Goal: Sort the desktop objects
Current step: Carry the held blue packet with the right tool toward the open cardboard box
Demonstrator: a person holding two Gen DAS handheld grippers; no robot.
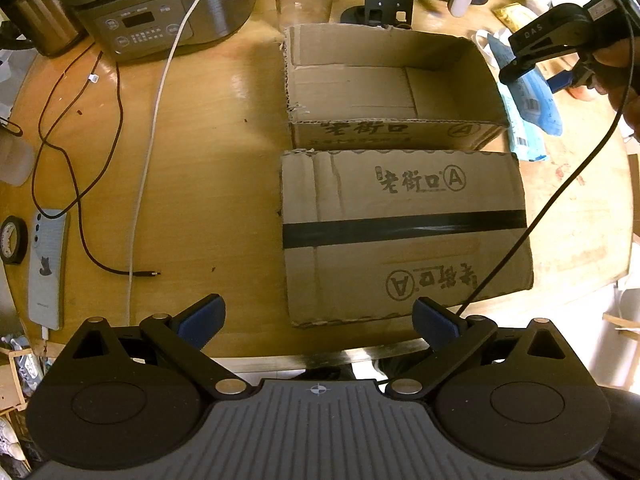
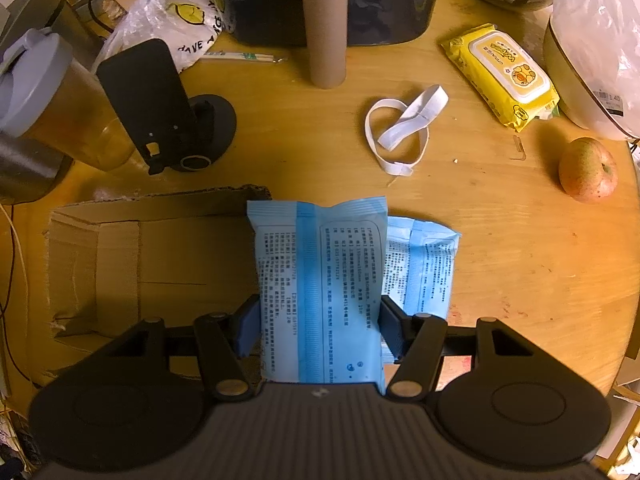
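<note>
The round wooden table [image 1: 224,160] carries two cardboard boxes: a shut one [image 1: 404,232] stamped with Chinese characters and a circled "A", and an open one [image 1: 392,88] behind it. A yellow wipes pack [image 2: 502,74] reads "Wipes". The right gripper [image 2: 318,330] clamps a blue packet [image 2: 320,288] at the open box's edge, above another packet [image 2: 426,264]. The left gripper [image 1: 318,316] hovers spread wide, holding nothing

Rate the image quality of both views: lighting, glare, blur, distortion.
Left wrist: warm yellow light, glare on the table, strong fisheye bending, right claw slightly soft. Right wrist: same warm cast, blue pack sharp in its claw, clutter at the far edge a little soft, corners vignetted black.
</note>
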